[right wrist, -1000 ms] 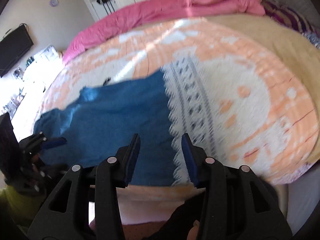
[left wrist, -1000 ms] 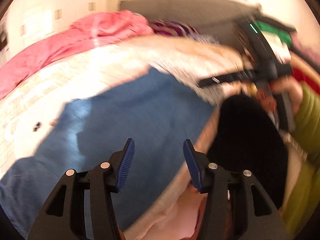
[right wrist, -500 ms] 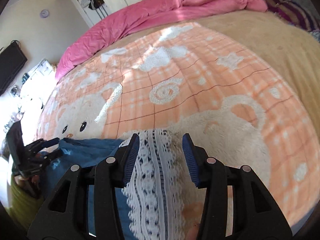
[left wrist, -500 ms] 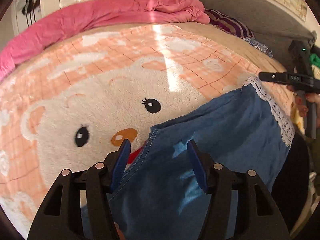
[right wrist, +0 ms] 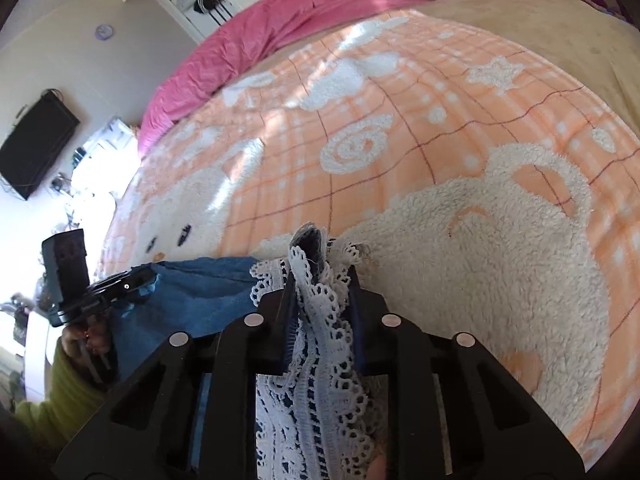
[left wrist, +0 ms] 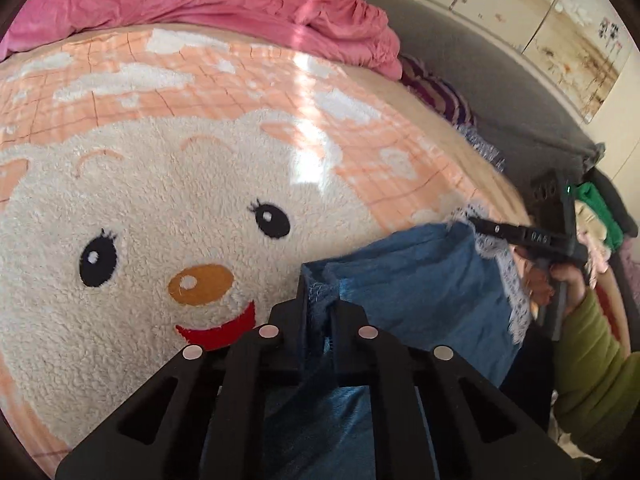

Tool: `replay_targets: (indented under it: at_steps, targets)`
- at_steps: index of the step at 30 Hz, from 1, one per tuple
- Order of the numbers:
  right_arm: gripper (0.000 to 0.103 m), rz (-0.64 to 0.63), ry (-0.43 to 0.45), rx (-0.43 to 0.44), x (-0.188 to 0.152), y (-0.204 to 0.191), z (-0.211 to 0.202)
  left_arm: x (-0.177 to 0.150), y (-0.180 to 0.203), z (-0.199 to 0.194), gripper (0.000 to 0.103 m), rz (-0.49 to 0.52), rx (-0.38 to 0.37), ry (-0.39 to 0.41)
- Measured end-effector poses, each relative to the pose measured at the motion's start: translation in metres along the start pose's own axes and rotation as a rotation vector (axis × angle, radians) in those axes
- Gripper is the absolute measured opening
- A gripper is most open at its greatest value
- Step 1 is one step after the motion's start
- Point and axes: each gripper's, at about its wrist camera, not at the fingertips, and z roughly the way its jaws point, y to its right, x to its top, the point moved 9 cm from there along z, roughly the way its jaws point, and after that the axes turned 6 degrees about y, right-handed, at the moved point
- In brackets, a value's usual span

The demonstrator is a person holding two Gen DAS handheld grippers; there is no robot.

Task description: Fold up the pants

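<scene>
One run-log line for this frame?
left gripper: shut on pants | right gripper: shut on lace hem | fold: not begun

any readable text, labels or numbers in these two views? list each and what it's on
"0A6", roughly: pale marking on the side of the black right hand-held gripper, seen from the left wrist view; blurred, so uncertain.
Orange-and-white fleece bear blanket: pictures only, no lettering.
Blue denim pants with white lace hem: no label visible.
</scene>
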Motion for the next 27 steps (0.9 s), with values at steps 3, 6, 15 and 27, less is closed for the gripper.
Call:
replay_targets:
  at_steps: [3, 6, 15, 27]
  targets:
    - [0.012, -0.007, 0.093, 0.044, 0.010, -0.007, -0.021, 0.013, 0.005, -0.009, 0.006, 0.002, -0.002, 0.052]
    - [0.012, -0.037, 0.141, 0.048, 0.027, -0.013, -0.030, 0.022, 0.007, -0.008, 0.006, 0.009, 0.021, 0.066]
    - [0.013, -0.134, -0.029, -0.141, 0.045, 0.005, 0.035, 0.019, -0.019, 0.021, 0.006, 0.043, 0.209, 0.020]
    - [0.039, -0.184, 0.107, -0.234, 0.042, 0.001, -0.007, 0.019, -0.029, 0.002, 0.015, 0.010, 0.302, 0.053]
